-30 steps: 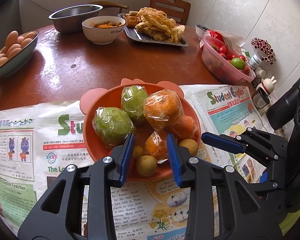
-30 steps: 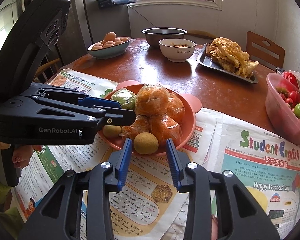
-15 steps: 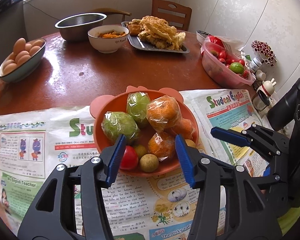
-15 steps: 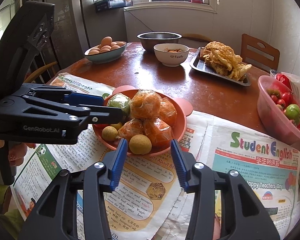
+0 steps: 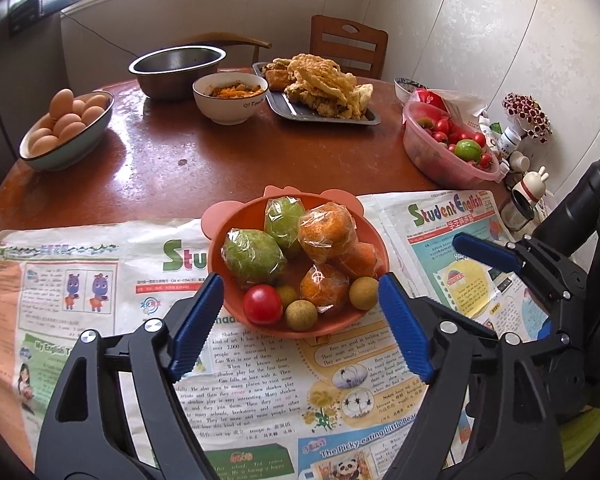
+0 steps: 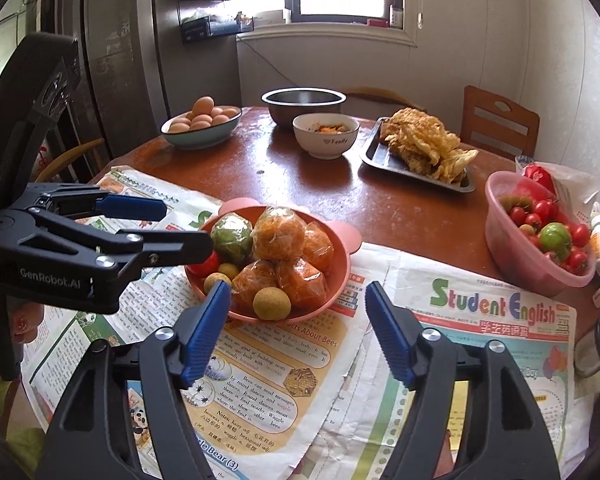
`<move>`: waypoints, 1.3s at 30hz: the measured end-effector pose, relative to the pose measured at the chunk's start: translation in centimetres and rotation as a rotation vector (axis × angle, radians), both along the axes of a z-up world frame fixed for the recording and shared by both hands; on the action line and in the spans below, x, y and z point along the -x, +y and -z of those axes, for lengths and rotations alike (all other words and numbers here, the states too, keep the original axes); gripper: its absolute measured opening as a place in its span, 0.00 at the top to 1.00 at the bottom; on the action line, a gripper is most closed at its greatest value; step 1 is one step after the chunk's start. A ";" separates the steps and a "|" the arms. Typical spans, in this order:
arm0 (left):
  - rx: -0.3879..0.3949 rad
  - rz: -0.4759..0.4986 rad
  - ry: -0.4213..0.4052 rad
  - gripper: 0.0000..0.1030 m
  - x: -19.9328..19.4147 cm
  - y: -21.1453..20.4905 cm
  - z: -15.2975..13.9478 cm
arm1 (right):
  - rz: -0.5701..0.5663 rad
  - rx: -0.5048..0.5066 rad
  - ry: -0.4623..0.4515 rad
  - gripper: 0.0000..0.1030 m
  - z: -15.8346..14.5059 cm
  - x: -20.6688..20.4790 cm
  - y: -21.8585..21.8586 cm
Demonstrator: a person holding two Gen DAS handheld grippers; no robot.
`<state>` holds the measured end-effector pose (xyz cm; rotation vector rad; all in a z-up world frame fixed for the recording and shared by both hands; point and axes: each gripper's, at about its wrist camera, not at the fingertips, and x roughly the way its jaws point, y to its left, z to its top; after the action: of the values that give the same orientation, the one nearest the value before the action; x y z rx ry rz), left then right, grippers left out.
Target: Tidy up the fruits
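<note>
An orange bowl [image 5: 236, 224] with ear-shaped handles sits on newspaper. It also shows in the right wrist view [image 6: 342, 256]. It holds wrapped green fruits [image 5: 254, 256], wrapped oranges [image 5: 327, 229], a red tomato [image 5: 262, 304] and small brown round fruits [image 5: 300, 315]. My left gripper [image 5: 300, 292] is open and empty, just in front of the bowl. My right gripper [image 6: 298, 296] is open and empty, at the bowl's near right side. The left gripper [image 6: 172, 224] shows in the right wrist view, beside the bowl's left edge.
A pink tub of tomatoes [image 5: 446, 148] stands at the right. Further back are a bowl of eggs [image 5: 66, 132], a steel bowl [image 5: 178, 68], a white food bowl [image 5: 230, 98] and a tray of fried food [image 5: 320, 92]. Small bottles [image 5: 516, 148] stand by the wall.
Both grippers have drawn back from the bowl and opened wider. The red tomato now shows in the bowl's front, where the left gripper's fingers were.
</note>
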<state>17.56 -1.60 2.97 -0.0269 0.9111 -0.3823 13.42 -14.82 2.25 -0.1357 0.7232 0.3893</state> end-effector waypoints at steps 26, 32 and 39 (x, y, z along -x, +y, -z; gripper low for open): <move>-0.001 -0.112 -0.107 0.09 8.0 2.1 -1.8 | 0.122 -0.013 -0.140 0.04 -3.2 6.8 -2.0; -0.003 -0.130 -0.101 0.09 10.0 2.2 -0.2 | 0.129 0.016 -0.122 0.04 -1.9 8.8 -1.9; -0.006 -0.151 -0.073 0.09 11.6 2.5 1.9 | 0.133 0.028 -0.085 0.04 0.2 10.3 -1.5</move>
<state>5.91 0.91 1.05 -0.0756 0.8322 -0.2383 3.14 -16.33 2.02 -0.1296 0.6498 0.2453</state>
